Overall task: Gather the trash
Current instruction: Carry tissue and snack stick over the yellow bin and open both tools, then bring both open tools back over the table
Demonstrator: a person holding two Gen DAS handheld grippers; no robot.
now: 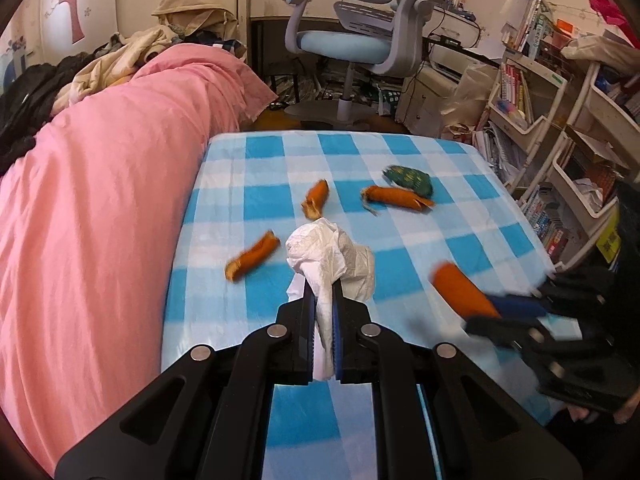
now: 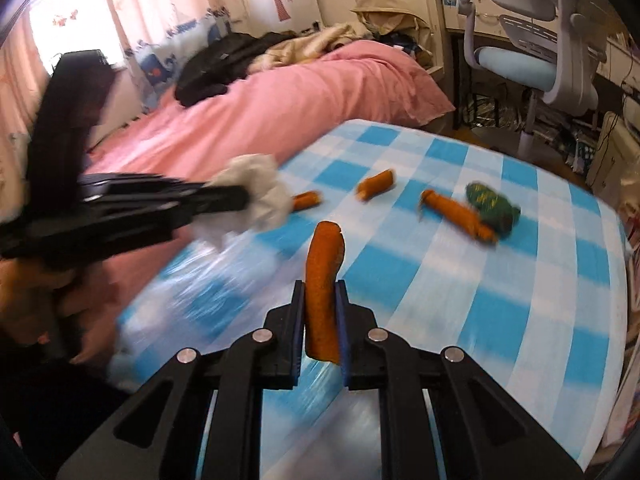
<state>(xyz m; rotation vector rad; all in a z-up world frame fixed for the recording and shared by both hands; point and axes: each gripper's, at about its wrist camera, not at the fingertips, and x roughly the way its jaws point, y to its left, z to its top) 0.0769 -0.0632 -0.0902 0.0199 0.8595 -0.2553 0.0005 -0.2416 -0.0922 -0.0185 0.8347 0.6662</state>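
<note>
Orange peel sits clamped in our right gripper, while our left gripper pinches the white bag. We judge bagging comes next: the bag mouth needs opening. Farther off, three peels and a green wrapper lie on the checked cloth.

The left wrist view is taken from just behind the left gripper, low and close above the checkered desk, and is directed toward the office chair. The right wrist view is taken from behind the right gripper, equally near the desk, and is turned more to the left, toward the pink bed. The desk top, the bed and the chair are shared by both views, and each gripper is seen blurred in the other view.
</note>
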